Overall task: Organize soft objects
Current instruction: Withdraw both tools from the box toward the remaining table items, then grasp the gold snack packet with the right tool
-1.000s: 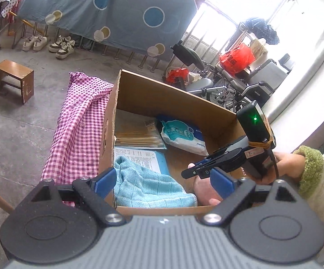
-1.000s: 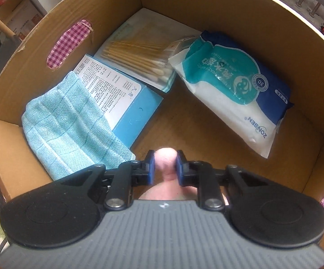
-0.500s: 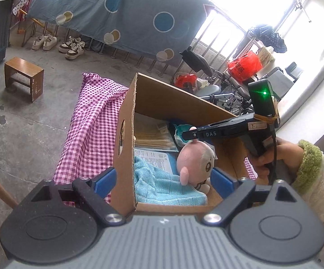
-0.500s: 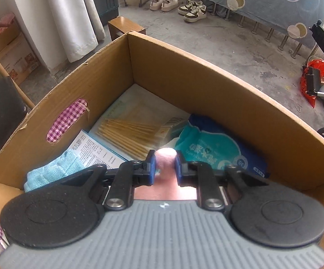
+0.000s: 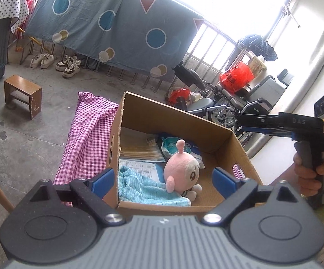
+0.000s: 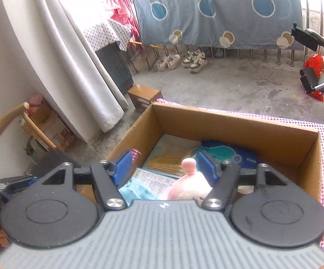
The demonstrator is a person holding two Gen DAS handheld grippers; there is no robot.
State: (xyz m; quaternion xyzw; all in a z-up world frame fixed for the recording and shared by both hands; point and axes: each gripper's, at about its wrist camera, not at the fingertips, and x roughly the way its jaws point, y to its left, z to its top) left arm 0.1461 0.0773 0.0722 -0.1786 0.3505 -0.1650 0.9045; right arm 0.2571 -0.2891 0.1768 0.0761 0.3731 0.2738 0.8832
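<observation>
The soft toy is sitting in the box, partly on the towel. The wipes pack is lying behind it. The box is sitting on the checked cloth.

Blue patterned sheet hanging along a railing, with two pairs of sneakers on the concrete floor beneath. Small wooden stool at left, near a white curtain. Red plastic bag and wheelchair at right.
</observation>
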